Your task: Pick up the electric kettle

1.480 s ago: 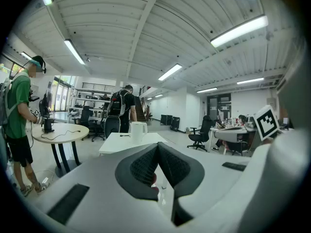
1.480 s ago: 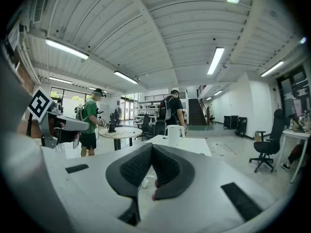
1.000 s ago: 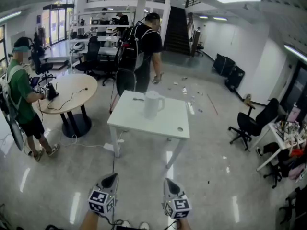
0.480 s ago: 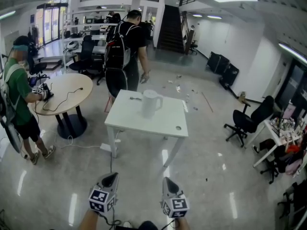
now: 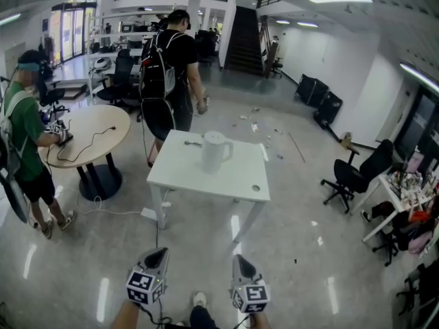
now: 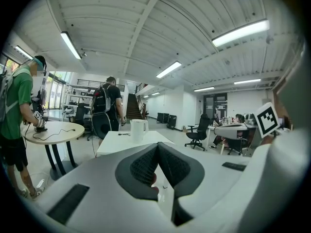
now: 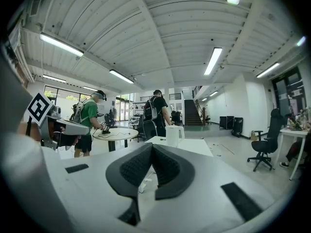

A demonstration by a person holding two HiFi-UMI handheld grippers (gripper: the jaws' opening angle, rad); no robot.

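A white electric kettle [image 5: 215,151] stands upright on a white square table [image 5: 233,181], toward its far side. The same kettle [image 6: 138,129] shows small and distant in the left gripper view, and the kettle [image 7: 174,136] likewise in the right gripper view. My left gripper [image 5: 158,253] and right gripper [image 5: 241,260] hover side by side at the bottom of the head view, well short of the table. Both are shut with nothing between the pads. The left gripper [image 6: 157,147] and right gripper [image 7: 151,148] point toward the kettle.
A person with a black backpack [image 5: 167,74] stands just behind the table's far left corner. Another person in green [image 5: 26,142] stands by a round wooden table [image 5: 89,136] at left. Black office chairs [image 5: 355,177] stand at right. Small debris lies on the glossy floor.
The table and kettle have drawn slightly nearer as I step forward. The person with the backpack has walked left along the table's far side. Both grippers stay shut.
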